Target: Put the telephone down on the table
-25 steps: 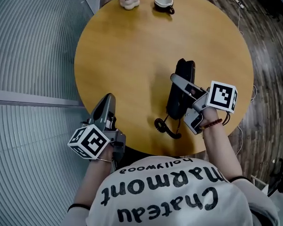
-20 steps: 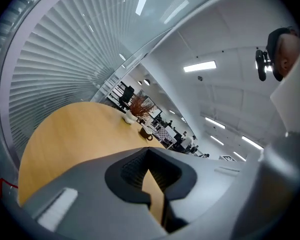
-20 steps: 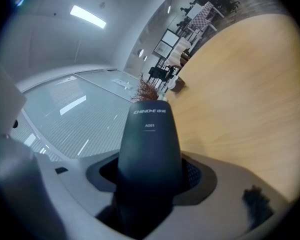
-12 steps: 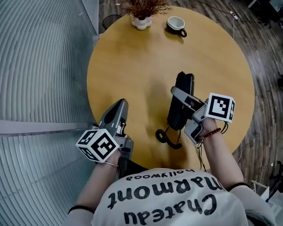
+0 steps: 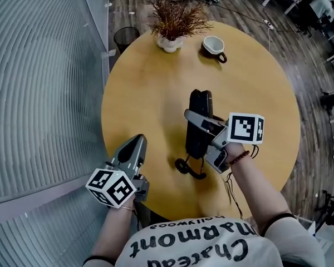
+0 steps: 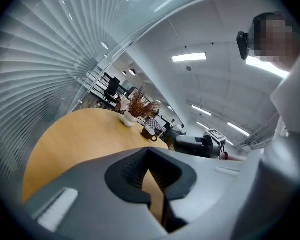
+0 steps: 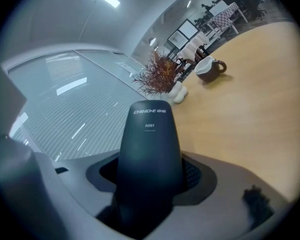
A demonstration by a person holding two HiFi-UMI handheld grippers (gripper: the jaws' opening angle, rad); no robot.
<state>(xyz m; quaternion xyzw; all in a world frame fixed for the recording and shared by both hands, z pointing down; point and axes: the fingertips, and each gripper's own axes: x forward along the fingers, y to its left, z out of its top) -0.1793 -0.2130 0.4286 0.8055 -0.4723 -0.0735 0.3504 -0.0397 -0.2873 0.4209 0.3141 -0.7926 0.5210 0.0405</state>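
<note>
A black telephone handset (image 5: 199, 121) hangs lengthwise over the round wooden table (image 5: 150, 93), just right of its middle. My right gripper (image 5: 193, 122) is shut across its lower half. In the right gripper view the telephone (image 7: 149, 144) fills the space between the jaws and points toward the far side. Its coiled cord (image 5: 185, 167) trails near the table's near edge. Whether the handset touches the tabletop I cannot tell. My left gripper (image 5: 135, 143) hovers at the table's near left edge with its jaws together and nothing in them; it also shows in its own view (image 6: 149, 171).
A dried plant in a white pot (image 5: 175, 24) and a white cup (image 5: 214, 45) stand at the table's far side. A dark waste bin (image 5: 124, 36) sits on the floor beyond the table. A ribbed glass wall (image 5: 39, 82) runs along the left.
The head view has tilted up, showing more of the far floor. My right gripper with the telephone has shifted a little left, toward the table's middle. My left gripper stays by the near left edge.
</note>
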